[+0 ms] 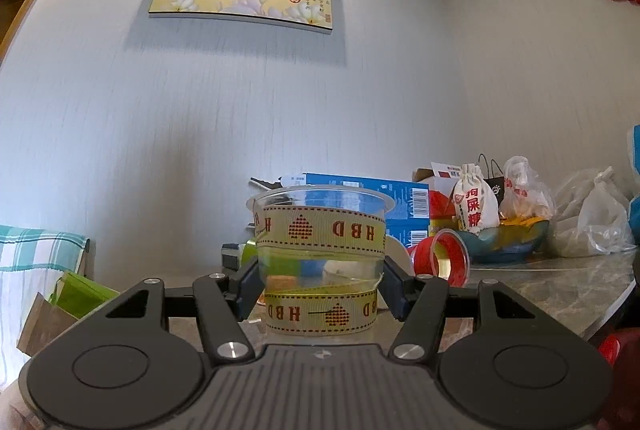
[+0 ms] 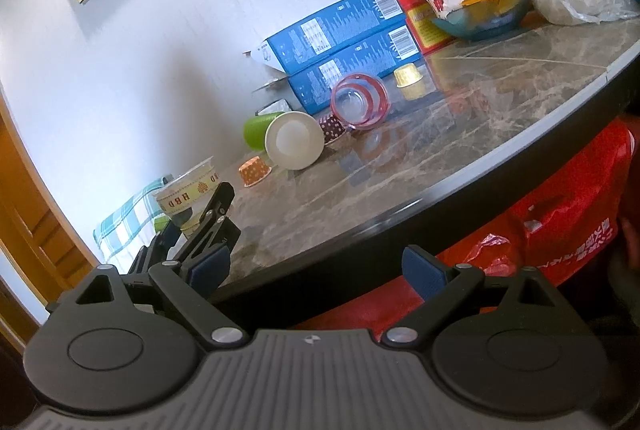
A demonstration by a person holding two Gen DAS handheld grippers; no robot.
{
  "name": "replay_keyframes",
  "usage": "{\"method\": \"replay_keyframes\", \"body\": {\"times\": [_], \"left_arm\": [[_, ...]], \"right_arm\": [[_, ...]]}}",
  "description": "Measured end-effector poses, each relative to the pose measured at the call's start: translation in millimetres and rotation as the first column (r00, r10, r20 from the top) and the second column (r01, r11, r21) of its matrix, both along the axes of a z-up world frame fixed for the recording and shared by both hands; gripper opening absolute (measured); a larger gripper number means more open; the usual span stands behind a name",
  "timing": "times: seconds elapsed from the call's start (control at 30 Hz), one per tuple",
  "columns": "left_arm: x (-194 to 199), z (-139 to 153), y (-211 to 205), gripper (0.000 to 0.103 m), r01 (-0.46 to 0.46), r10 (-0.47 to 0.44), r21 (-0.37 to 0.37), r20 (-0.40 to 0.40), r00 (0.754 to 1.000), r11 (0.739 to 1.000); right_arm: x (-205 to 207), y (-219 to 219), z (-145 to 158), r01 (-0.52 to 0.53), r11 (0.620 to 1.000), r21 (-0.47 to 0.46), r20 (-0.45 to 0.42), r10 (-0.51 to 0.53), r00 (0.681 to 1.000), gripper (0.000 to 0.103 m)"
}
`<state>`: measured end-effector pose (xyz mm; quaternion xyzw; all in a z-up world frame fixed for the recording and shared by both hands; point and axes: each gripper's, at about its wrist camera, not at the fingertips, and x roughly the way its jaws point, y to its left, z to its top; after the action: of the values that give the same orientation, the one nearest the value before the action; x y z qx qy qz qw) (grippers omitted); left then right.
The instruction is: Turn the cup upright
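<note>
The left tool (image 1: 320,284) is closed on the clear cup (image 1: 320,262), pads at both sides. The cup stands mouth up at the desk (image 1: 560,282) edge. The right tool (image 2: 316,270) hangs wide open, empty, off the desk. Judged step: setting down. Next move calls for opening and withdrawing without tipping it.

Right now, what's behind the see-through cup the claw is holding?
Behind the see-through cup, held by the left claw, are stacked blue boxes and a red-striped cup lying on its side. The ribbon bands and the cup's blurry wall hide whatever sits directly behind its middle.
</note>
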<state>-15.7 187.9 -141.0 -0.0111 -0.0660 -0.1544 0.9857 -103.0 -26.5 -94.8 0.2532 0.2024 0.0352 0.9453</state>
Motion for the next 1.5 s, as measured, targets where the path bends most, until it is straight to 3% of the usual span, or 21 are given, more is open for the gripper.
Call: {"method": "replay_keyframes", "body": {"times": [0.53, 0.6, 0.7, 0.93, 1.1, 1.2, 1.27, 1.33, 1.4, 1.43, 1.5], "left_arm": [[4, -4, 3, 0.067, 0.031, -0.031, 0.016, -0.048, 0.998, 0.999], [3, -4, 4, 0.083, 0.040, -0.039, 0.018, -0.048, 0.998, 0.999], [2, -2, 8, 0.099, 0.072, -0.071, 0.015, -0.045, 0.996, 0.997], [-8, 1, 22, 0.100, 0.131, -0.127, 0.052, -0.070, 0.989, 0.990], [-25, 22, 64, 0.103, 0.185, -0.180, 0.028, -0.127, 0.975, 0.982], [-28, 44, 86, 0.103, 0.209, -0.195, 0.037, -0.225, 0.955, 0.977], [-23, 61, 93, 0.103, 0.205, -0.172, 0.068, -0.332, 0.928, 0.976], [-10, 76, 101, 0.103, 0.228, -0.167, 0.081, -0.454, 0.875, 0.970], [2, 89, 111, 0.103, 0.269, -0.199, 0.047, -0.555, 0.808, 0.962], [6, 96, 116, 0.103, 0.270, -0.204, 0.029, -0.577, 0.790, 0.962], [7, 107, 120, 0.103, 0.276, -0.192, 0.056, -0.588, 0.786, 0.960]], "right_arm": [[0, 9, 4, -0.015, 1.000, -0.023, 0.011, 0.016, 1.000, 0.094], [-1, 9, 4, -0.017, 1.000, -0.023, 0.012, 0.018, 1.000, 0.094], [-1, 10, 4, -0.020, 1.000, -0.023, 0.013, 0.020, 1.000, 0.094], [-4, 11, 7, -0.022, 0.999, -0.028, 0.033, 0.023, 0.999, 0.094], [-6, 18, 17, -0.036, 0.997, -0.066, 0.058, 0.040, 0.998, 0.096], [-3, 28, 24, -0.053, 0.993, -0.110, 0.078, 0.061, 0.995, 0.101], [-1, 38, 31, -0.052, 0.984, -0.168, 0.084, 0.067, 0.994, 0.102], [4, 49, 39, -0.069, 0.971, -0.228, 0.075, 0.088, 0.993, 0.102], [8, 58, 48, -0.078, 0.955, -0.288, 0.067, 0.101, 0.993, 0.102], [10, 63, 54, -0.078, 0.945, -0.316, 0.066, 0.104, 0.992, 0.102], [17, 74, 64, -0.092, 0.923, -0.373, 0.050, 0.119, 0.992, 0.102]]}}
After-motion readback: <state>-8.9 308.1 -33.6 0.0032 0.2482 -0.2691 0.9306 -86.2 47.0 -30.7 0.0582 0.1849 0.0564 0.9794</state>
